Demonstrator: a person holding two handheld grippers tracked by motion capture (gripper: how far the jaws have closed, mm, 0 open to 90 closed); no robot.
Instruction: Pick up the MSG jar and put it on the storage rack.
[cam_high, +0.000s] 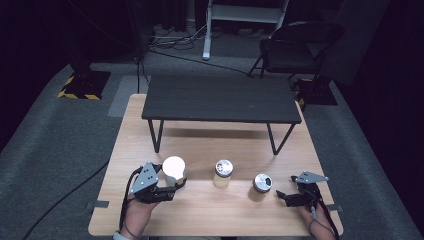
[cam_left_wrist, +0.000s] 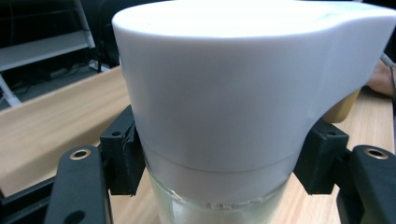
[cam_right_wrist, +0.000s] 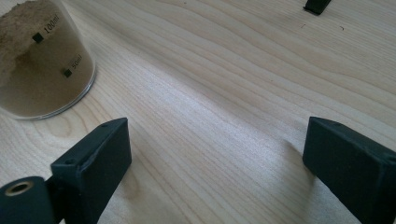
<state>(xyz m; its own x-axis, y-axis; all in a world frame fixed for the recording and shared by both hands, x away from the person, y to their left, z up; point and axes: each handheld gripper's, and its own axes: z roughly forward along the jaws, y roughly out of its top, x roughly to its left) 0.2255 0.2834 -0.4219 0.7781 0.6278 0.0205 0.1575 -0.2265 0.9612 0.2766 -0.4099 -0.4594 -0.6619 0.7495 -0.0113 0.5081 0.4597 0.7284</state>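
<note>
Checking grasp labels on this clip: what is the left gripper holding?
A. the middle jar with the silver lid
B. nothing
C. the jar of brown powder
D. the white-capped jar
D: in the left gripper view, the left gripper's pads press either side of the white-capped jar, just below its cap.

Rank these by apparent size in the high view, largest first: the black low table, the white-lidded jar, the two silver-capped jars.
1. Black low table, by far the largest.
2. White-lidded jar, held in the left gripper.
3. The middle silver-capped jar and the right silver-capped jar look about alike; no ranking.
</note>
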